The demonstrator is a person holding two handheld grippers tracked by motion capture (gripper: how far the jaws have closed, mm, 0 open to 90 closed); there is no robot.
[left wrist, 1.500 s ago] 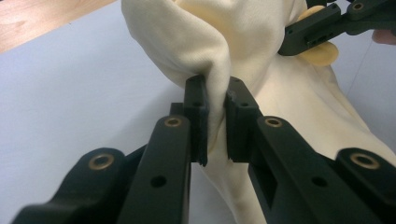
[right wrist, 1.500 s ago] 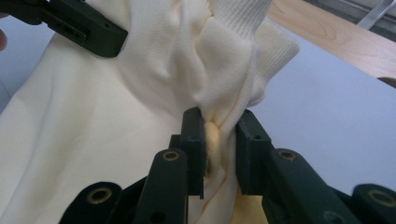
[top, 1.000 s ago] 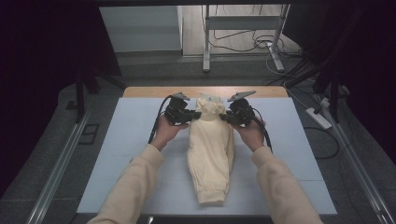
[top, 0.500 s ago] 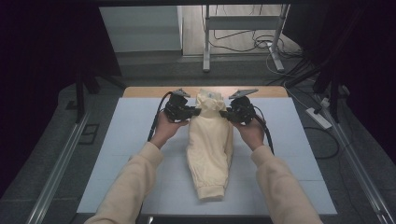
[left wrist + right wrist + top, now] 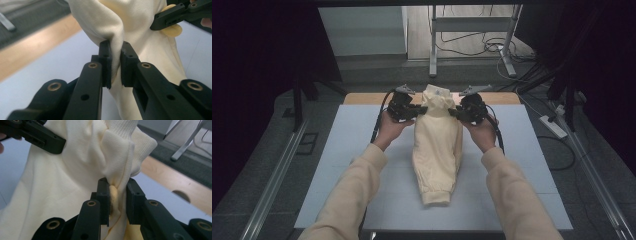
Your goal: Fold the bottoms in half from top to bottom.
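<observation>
Compared with 1 second ago, the 2 tongs have moved slightly farther from the person and a little higher, and the far end of the cream garment (image 5: 437, 145) has risen with them, so it now stands up in a bunched peak between them. This suggests the garment is being lifted or pulled by its top edge, probably to spread or fold it; the near part has not left the counter (image 5: 342, 165).

The left tongs (image 5: 115, 65) pinch a thick fold of the cloth, the jaws pressed on it with only fabric between them. The right tongs (image 5: 117, 200) also pinch a gathered fold, close to a ribbed band.

The garment lies lengthwise in the middle of the counter, its narrow cuffed end toward the person and its far end held up. The cloth looks soft and rather heavy, like knitted sweatshirt material, smooth on the surface, with ribbed knit at the raised edge and at the near cuff. It drapes in rounded folds. The counter is covered by a pale, flat, matt sheet, with a wooden edge at the far side.
</observation>
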